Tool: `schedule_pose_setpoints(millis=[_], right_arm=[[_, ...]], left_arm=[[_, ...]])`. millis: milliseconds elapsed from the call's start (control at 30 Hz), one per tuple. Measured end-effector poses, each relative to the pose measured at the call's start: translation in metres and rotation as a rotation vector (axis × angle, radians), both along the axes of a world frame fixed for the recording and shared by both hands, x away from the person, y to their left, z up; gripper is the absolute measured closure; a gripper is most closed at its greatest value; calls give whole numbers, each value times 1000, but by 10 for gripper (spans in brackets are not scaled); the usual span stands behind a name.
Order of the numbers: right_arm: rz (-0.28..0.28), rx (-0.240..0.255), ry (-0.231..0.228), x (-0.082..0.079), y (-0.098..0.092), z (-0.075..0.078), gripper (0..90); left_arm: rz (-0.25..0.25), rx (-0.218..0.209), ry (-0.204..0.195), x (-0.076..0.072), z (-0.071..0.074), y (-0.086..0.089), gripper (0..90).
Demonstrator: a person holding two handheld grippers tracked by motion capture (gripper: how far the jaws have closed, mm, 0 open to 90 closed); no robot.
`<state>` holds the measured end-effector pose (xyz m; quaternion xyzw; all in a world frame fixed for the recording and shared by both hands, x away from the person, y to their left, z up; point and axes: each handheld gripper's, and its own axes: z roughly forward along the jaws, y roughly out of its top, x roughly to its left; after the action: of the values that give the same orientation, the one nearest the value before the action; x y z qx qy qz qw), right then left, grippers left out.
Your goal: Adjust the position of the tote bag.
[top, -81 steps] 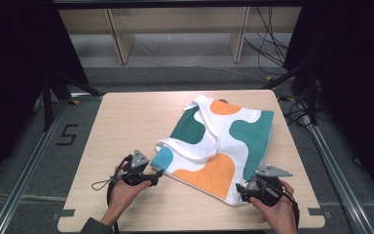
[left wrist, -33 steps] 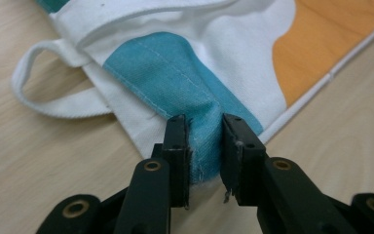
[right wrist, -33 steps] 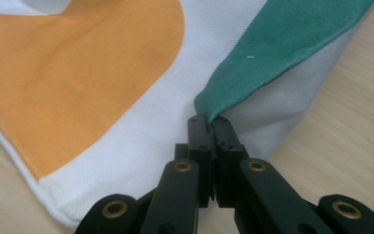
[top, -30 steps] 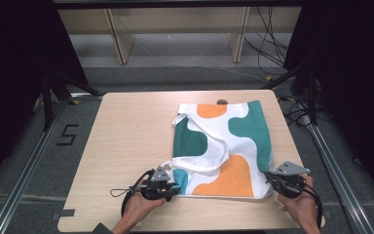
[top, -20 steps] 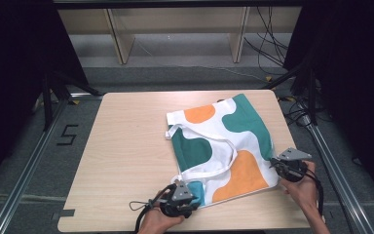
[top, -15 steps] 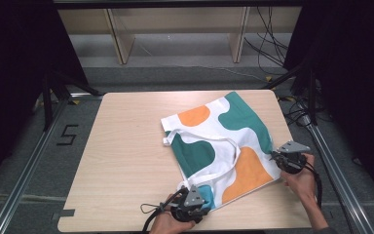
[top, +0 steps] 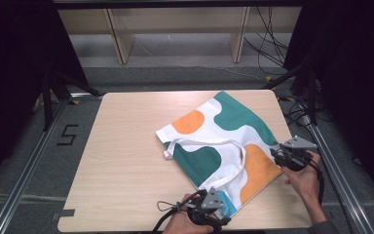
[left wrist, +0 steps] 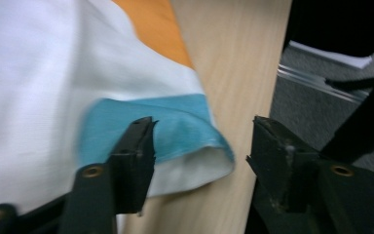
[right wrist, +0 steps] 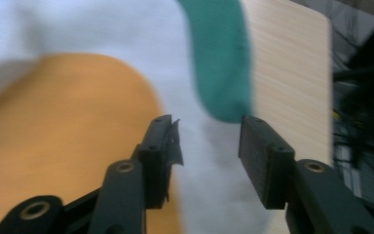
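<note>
We see the tote bag (top: 221, 141) lying flat at centre-right of the worktop (top: 126, 161). Our left gripper (top: 222, 213), at its lower corner, and right gripper (top: 274, 153), at its right edge, have both just been opening; jaws apart, clamping nothing.

Just opened black jaws of the left gripper (left wrist: 199, 151), standing apart around the light-blue corner of a white, orange-patched cloth tote bag (left wrist: 126, 97) on the pale wooden table (left wrist: 238, 63); corner unpinched.
</note>
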<state>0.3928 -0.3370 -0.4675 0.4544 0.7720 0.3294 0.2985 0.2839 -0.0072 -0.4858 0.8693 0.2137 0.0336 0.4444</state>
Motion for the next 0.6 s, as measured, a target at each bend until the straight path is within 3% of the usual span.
schedule_pose_setpoints(millis=[67, 133, 200, 233, 333, 400, 467, 500, 533, 600], right_arm=[[64, 9, 0, -14, 12, 5, 528], [106, 25, 10, -26, 26, 12, 524], [152, 35, 7, -35, 39, 15, 513], [201, 43, 22, -41, 48, 16, 506], [259, 62, 66, -56, 69, 17, 465], [289, 75, 94, -63, 81, 14, 447], [331, 65, 118, -69, 92, 11, 438], [353, 54, 117, -73, 97, 10, 433], [367, 51, 122, -76, 102, 8, 426], [391, 44, 134, -80, 109, 6, 415]], left_arm=[[29, -29, -16, 7, 9, 18, 369], [88, -22, -57, 16, 14, 40, 351], [145, 40, -130, 26, 15, 62, 346], [192, 62, -142, 31, 13, 71, 342], [276, 126, -183, 45, 7, 100, 327], [310, 149, -194, 51, 5, 113, 321], [359, 145, -174, 58, 3, 128, 314], [366, 180, -176, 61, 4, 136, 307], [385, 168, -175, 63, 2, 139, 303], [406, 183, -162, 67, 0, 150, 301]])
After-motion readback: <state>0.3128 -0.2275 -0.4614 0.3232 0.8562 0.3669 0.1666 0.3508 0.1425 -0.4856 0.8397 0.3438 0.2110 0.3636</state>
